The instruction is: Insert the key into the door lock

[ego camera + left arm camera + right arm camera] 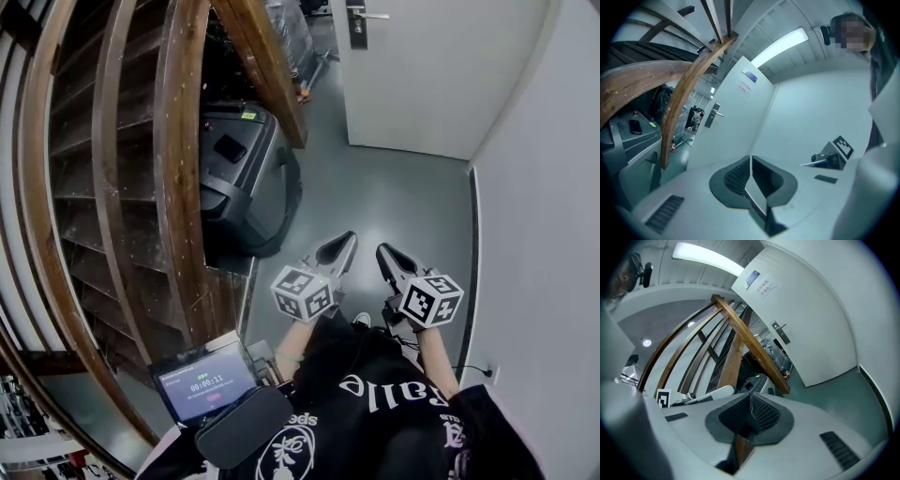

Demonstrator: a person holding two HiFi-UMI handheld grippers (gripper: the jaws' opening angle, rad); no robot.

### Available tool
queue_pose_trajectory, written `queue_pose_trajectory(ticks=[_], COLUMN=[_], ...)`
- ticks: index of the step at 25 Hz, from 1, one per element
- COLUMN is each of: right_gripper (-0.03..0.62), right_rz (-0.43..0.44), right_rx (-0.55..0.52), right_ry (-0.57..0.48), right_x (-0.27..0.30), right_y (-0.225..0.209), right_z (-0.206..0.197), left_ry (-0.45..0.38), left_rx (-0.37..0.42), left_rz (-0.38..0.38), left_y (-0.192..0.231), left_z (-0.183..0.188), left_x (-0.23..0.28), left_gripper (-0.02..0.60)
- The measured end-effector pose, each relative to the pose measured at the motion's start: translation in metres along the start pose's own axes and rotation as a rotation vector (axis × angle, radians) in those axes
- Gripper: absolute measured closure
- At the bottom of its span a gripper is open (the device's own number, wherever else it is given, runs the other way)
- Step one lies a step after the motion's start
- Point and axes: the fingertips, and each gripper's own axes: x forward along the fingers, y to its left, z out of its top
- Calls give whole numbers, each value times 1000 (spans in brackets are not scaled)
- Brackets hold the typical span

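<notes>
Jaws pressed together on both the left gripper and the right gripper, side by side at waist height, with no key to be made out between either pair. Door well ahead of the jaws, lock plate far beyond the tips. Judged barely begun: crossing the floor, lining up and pushing in all left.

Screen timer reads 00:00:11. Black shirt has white lettering: "alle" legible, the rest cut off. Door carries a white notice with red print, too small to read.
</notes>
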Motion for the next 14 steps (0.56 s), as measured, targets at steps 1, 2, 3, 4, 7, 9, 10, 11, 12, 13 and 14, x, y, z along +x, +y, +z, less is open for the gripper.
queue_pose_trajectory(ticks=[1,2,3,4,7,9,10,11,12,13,14], right_gripper=[560,560,560,560,560,560,560,560,560,560,560], right_rz=[2,3,4,5,8,8,6,4,0,-3,-7], right_rx=[-1,-3,-5,-6,-11,-13,-13,-13,-13,-12,-11], right_ry=[-2,-2,-1,1,1,-5,-8,-12,-16,-20,-24], right_x=[-1,-2,-2,-2,-2,-3,-3,-4,-4,-3,-3], right_y=[0,0,-1,-2,-4,-5,-7,-9,-11,-13,-15], right_z=[1,1,1,1,1,4,6,7,10,12,15], left_ry=[2,4,5,6,9,13,17,22,28,34,40], left_rx=[4,8,11,15,25,33,37,42,48,55,61], left_rz=[-2,-5,-8,-9,-13,-19,-23,-28,-33,-38,-42], left_y=[-2,-4,-6,-7,-9,-11,-11,-11,-11,-11,-11], left_z=[0,0,-1,-1,-1,-1,-2,-2,-2,-2,-2], left_x=[1,2,3,4,8,11,13,16,19,21,24], left_gripper=[577,577,577,577,577,577,577,577,575,577,577])
